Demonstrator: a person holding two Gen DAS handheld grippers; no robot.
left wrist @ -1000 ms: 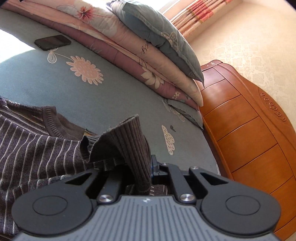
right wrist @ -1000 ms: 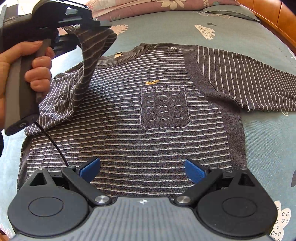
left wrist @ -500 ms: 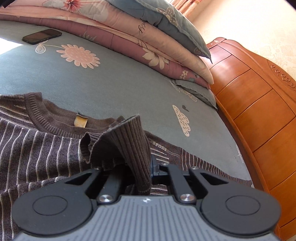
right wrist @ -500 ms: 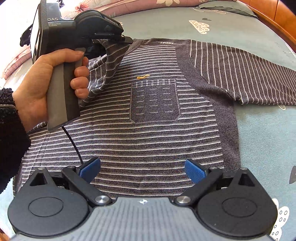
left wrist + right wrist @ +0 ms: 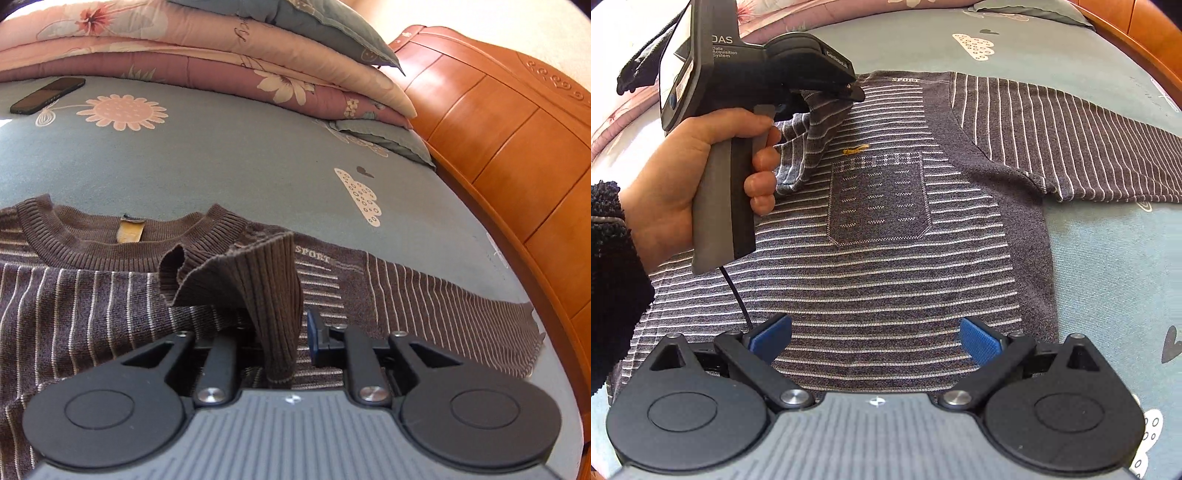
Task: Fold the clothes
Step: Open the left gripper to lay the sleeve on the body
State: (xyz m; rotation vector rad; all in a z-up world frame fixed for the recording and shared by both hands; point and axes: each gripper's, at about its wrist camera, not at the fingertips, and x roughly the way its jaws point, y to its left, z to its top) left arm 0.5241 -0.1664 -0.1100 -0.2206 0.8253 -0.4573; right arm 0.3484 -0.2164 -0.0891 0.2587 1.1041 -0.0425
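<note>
A dark grey sweater (image 5: 886, 258) with thin white stripes lies flat, front up, on the bed. Its left sleeve (image 5: 809, 129) is drawn across the chest. The ribbed cuff (image 5: 273, 295) hangs between the jaws of my left gripper (image 5: 277, 339), just below the collar. Those jaws are opening, and a small gap shows between the cuff and the blue pad (image 5: 314, 332). A hand (image 5: 683, 177) holds the left gripper (image 5: 855, 92). My right gripper (image 5: 875, 336) hovers open over the sweater's lower hem, holding nothing. The other sleeve (image 5: 1071, 140) lies stretched out to the right.
The bed has a blue-grey sheet (image 5: 184, 166) with flower and cloud prints. A phone (image 5: 46, 94) lies on it at the far left. Folded quilts and pillows (image 5: 221, 62) are stacked along the back. A wooden headboard (image 5: 498, 129) borders the right side.
The left gripper carried the sleeve cuff across and down over the sweater's chest, near the collar. Its jaws have parted slightly. The right gripper has kept still.
</note>
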